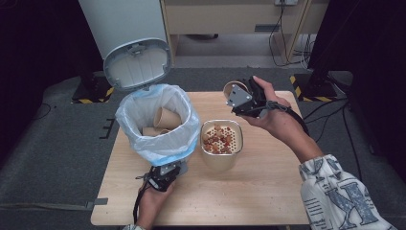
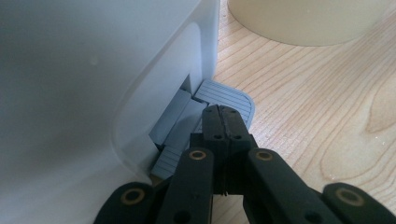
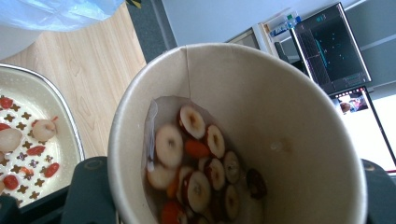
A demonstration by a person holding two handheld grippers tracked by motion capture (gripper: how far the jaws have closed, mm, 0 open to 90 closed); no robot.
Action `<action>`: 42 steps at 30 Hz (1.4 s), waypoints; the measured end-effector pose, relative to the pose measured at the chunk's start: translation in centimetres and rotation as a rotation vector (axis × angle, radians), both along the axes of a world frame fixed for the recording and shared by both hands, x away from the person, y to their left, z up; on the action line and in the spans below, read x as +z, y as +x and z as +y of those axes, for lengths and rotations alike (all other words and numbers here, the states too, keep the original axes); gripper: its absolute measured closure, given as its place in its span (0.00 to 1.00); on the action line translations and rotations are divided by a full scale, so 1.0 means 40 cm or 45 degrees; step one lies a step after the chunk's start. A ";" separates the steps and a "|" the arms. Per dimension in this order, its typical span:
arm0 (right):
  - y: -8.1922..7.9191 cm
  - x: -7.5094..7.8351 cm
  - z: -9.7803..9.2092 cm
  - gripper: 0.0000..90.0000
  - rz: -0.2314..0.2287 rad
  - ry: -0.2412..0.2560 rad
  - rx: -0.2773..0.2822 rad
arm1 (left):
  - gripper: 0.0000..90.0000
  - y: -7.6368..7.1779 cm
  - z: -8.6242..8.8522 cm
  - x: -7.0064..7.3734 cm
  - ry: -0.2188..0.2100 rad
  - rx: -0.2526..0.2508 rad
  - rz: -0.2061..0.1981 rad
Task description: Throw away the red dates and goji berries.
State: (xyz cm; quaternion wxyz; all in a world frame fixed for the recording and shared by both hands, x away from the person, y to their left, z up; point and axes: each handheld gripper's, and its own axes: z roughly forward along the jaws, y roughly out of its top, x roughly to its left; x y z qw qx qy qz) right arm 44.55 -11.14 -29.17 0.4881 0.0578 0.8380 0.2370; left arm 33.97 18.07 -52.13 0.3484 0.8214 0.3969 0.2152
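Note:
A white pedal bin [image 1: 165,146] with a blue-white liner stands at the table's left, its lid [image 1: 138,64] up. Used paper cups [image 1: 165,117] lie inside it. My left gripper [image 1: 173,168] is at the bin's foot. It is shut, and its tip [image 2: 224,112] rests on the grey pedal [image 2: 231,95]. My right gripper [image 1: 238,98] is shut on a tilted paper cup [image 1: 234,87], held above the table behind a metal strainer bowl [image 1: 239,141]. The cup [image 3: 280,116] holds fruit slices [image 3: 196,158] in liquid. The strainer [image 3: 70,135] has red and pale bits on its perforated bottom.
The strainer sits on a cream container [image 2: 303,23] right of the bin. Bare wooden tabletop [image 1: 258,191] lies in front and to the right. Beyond the table are grey floor, cables [image 1: 330,110] and a wooden cabinet [image 1: 230,17].

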 end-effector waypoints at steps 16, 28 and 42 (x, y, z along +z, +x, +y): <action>-0.010 -0.008 0.022 0.39 -0.067 -0.211 -0.002 | 1.00 0.000 0.000 0.000 0.000 0.001 0.004; -0.009 -0.004 0.021 0.39 -0.071 -0.216 -0.006 | 1.00 0.000 0.000 0.000 0.001 0.000 0.003; -0.009 0.001 0.018 0.40 -0.071 -0.198 -0.007 | 1.00 0.000 0.000 0.000 0.001 0.000 0.002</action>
